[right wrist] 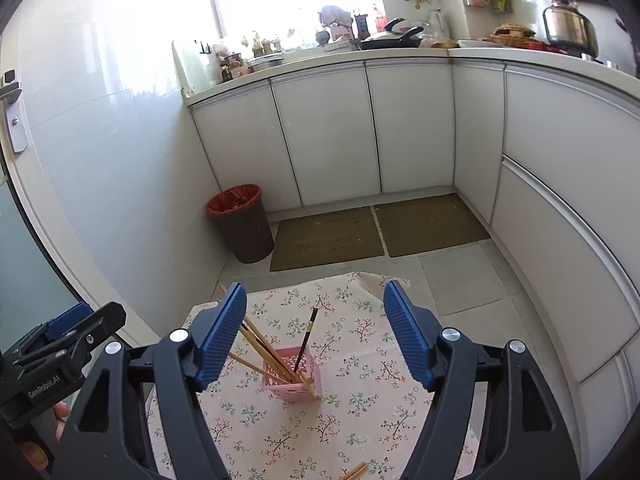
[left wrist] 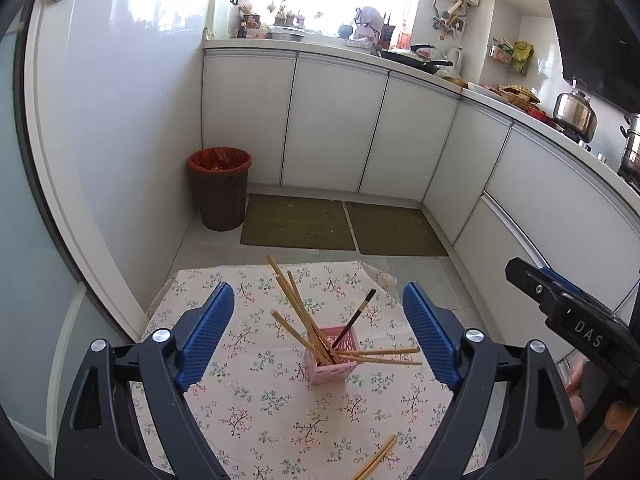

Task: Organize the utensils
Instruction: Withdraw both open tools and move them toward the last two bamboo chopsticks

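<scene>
Both the left tongs (left wrist: 318, 334) and the right tongs (right wrist: 316, 334) are standing wide apart and empty while the loose pair of pale wooden chopsticks (left wrist: 378, 458) is lying slantwise at the near edge of the floral-clothed table (left wrist: 248, 408), nearer the right tongs than the pink slotted plastic holder (left wrist: 330, 356).

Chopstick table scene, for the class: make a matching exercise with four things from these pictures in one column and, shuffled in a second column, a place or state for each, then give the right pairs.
Things
1. dark chopstick
2. pair of loose wooden chopsticks
3. bin with a red liner
4. left gripper

Places or states
A. lying flat on the floral tablecloth, near its front edge
B. jaws open, nothing between them
C. standing tilted in the pink basket
D. on the floor, in the corner by the white cabinets

Pairs: 1-C, 2-A, 3-D, 4-B
</scene>
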Tool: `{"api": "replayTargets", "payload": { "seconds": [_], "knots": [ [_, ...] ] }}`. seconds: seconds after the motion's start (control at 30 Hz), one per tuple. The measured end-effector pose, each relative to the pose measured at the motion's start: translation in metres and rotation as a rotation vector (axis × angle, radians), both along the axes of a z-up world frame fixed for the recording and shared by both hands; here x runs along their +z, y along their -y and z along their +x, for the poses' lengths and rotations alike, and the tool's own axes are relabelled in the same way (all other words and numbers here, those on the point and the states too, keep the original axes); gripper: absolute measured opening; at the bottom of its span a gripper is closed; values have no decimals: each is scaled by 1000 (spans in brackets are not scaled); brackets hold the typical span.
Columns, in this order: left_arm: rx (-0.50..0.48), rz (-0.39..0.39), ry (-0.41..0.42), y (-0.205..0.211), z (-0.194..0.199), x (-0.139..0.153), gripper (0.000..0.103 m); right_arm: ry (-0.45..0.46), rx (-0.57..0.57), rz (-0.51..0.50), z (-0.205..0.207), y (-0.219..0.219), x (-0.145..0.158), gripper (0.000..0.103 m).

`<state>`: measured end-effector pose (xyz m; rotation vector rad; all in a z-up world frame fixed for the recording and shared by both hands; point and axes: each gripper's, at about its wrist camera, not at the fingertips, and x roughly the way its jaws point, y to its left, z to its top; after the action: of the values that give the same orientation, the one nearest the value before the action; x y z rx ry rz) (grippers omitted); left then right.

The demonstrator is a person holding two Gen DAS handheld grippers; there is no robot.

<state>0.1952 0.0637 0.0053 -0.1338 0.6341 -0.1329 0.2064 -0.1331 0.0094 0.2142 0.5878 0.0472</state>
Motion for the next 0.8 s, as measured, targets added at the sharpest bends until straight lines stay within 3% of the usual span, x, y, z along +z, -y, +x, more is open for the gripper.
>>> {"api": "replayTargets", "payload": {
  "seconds": [0.1, 0.2, 0.5, 0.7, 0.8],
  "knots": [
    [-20, 18, -61, 9, -7, -25, 95, -40, -55, 23, -16, 16, -21, 92],
    [-70, 47, -164, 24, -8, -57, 96, -116, -93, 38, -26, 30, -51, 95],
    [-180, 112, -370, 71, -10, -144, 96, -285, -197, 34, -64, 65, -133, 96],
    [-293, 238, -575, 114, -2, -222, 96, -442, -288, 99, -94, 95, -196, 96],
    [-336, 300, -640, 132, -1, -255, 96, -547, -299, 108, -101, 103, -227, 96]
  ]
}}
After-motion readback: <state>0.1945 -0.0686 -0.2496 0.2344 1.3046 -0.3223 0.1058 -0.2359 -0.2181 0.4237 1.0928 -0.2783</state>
